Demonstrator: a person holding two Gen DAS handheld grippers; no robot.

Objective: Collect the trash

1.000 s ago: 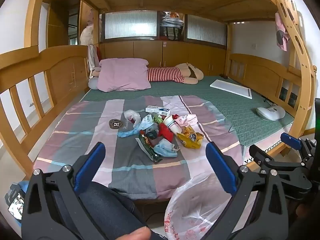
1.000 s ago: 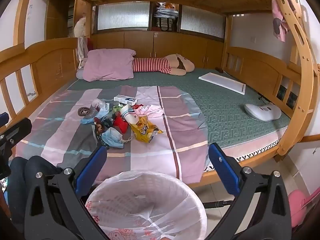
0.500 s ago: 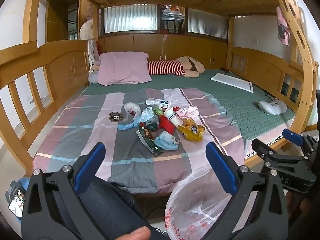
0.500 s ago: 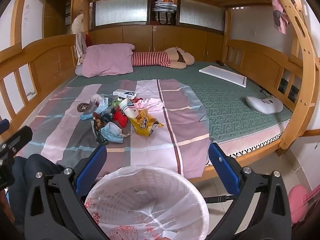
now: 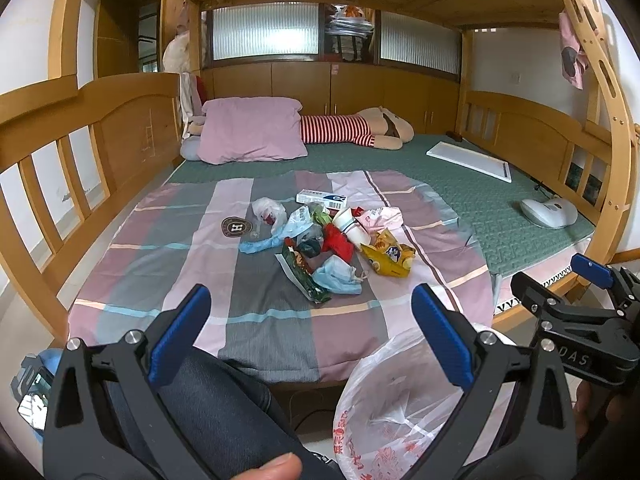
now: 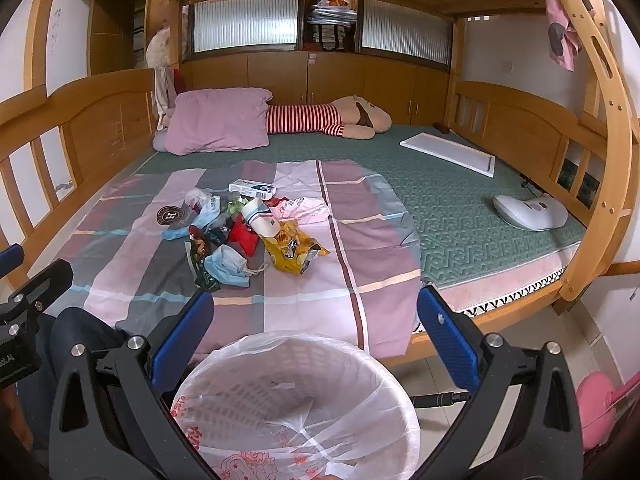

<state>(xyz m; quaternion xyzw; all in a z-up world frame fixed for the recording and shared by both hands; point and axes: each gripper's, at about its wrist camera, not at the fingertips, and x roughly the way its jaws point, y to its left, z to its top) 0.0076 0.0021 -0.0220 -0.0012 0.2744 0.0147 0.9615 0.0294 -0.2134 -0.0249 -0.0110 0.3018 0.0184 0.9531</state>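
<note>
A pile of trash [image 5: 328, 240] lies on the striped blanket [image 5: 256, 320] on the bed: a blue face mask [image 5: 338, 276], a yellow snack bag [image 5: 388, 256], a paper cup [image 5: 352, 226], a white box [image 5: 322, 199] and wrappers. The pile also shows in the right wrist view [image 6: 248, 236]. A bin lined with a white plastic bag [image 6: 296, 404] stands on the floor at the bed's near edge, also in the left wrist view [image 5: 400, 404]. My left gripper [image 5: 310, 328] is open and empty, short of the pile. My right gripper [image 6: 312, 332] is open and empty above the bin.
A pink pillow [image 5: 250, 130] and a striped plush toy [image 5: 360, 130] lie at the bed's far end. A white board [image 5: 470, 160] and a white device [image 5: 550, 212] lie on the green mat to the right. Wooden rails [image 5: 80, 140] flank the bed. A person's knee [image 5: 212, 396] is below.
Both grippers have risen and tilted a little, so the bed and trash pile sit lower in view. Both stay open and empty. Nothing on the bed has moved.
</note>
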